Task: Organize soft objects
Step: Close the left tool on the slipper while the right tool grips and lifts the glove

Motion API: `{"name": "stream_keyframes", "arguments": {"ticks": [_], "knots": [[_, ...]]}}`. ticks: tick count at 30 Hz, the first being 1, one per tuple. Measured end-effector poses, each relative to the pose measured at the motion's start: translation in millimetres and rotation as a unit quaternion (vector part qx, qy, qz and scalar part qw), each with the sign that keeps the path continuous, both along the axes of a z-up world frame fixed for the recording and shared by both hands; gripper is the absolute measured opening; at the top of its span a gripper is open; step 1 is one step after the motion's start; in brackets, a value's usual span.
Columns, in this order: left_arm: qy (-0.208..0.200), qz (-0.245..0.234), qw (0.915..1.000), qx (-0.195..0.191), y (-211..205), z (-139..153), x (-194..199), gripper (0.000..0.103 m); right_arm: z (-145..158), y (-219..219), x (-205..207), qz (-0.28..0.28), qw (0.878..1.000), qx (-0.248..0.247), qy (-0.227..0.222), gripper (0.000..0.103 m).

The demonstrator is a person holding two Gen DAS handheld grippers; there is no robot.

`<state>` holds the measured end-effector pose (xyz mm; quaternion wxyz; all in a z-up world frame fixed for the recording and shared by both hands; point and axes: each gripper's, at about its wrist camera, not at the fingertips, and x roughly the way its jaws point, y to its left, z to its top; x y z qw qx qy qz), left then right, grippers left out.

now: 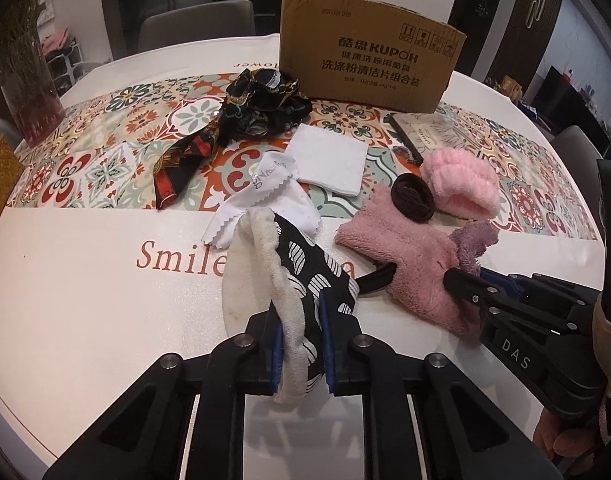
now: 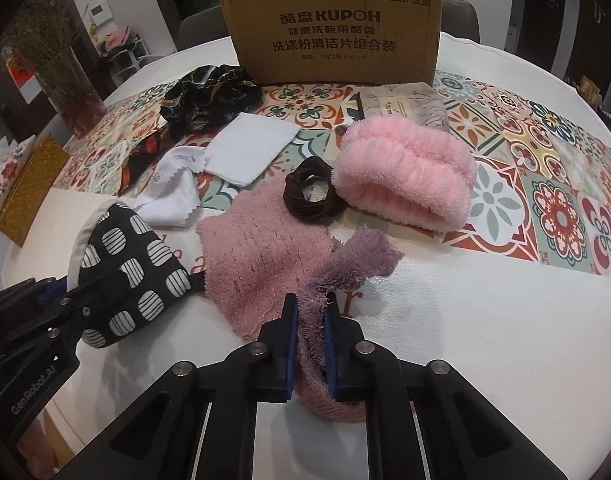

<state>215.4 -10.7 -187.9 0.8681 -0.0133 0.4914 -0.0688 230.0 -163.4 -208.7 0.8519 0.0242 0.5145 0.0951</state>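
My left gripper (image 1: pixel 301 304) is shut on a black-and-white patterned mitt (image 1: pixel 301 264) with a cream lining, pinched between the blue pads near the table's front. Just to its right, my right gripper (image 2: pixel 311 304) is shut on the mauve fringe (image 2: pixel 357 256) of a fluffy pink cloth (image 2: pixel 261 248) that lies flat on the table. Behind the cloth lie a ring of brown hair ties (image 2: pixel 309 196) and a fluffy pink headband (image 2: pixel 405 172). A folded white cloth (image 2: pixel 249 148), a white zigzag-edged wipe (image 2: pixel 169 192) and a dark patterned scarf (image 2: pixel 209 96) lie further left.
An open cardboard box (image 2: pixel 333 32) stands at the back of the round table (image 1: pixel 85 300). A canvas pouch (image 2: pixel 401 108) lies in front of it. A glass vase with dried flowers (image 1: pixel 21 80) and a yellow woven box (image 2: pixel 29 184) stand at the left edge.
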Motion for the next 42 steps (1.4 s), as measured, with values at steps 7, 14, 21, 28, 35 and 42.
{"name": "stream_keyframes", "arguments": {"ticks": [7, 14, 21, 28, 35, 42], "knots": [[-0.033, 0.000, 0.9995, -0.001, -1, 22, -5, 0.012, 21, -4, -6, -0.006, 1.000, 0.005, -0.024, 0.011], [-0.069, 0.001, 0.9976, -0.005, -1, 50, -10, 0.012, 52, -5, -12, -0.007, 0.998, 0.008, -0.064, 0.011], [-0.107, -0.001, 0.9942, -0.006, -3, 76, -15, 0.012, 80, -5, -15, -0.004, 0.994, 0.000, -0.108, 0.010], [-0.146, -0.002, 0.9893, -0.006, -4, 100, -16, 0.012, 102, -9, -15, -0.011, 0.990, 0.000, -0.139, 0.010], [-0.179, 0.000, 0.9837, -0.013, -5, 122, -8, 0.012, 127, -13, -12, -0.023, 0.984, 0.001, -0.177, 0.010], [-0.217, -0.003, 0.9760, -0.017, -9, 146, 4, 0.012, 159, -18, -3, -0.037, 0.975, 0.007, -0.221, 0.009]]}}
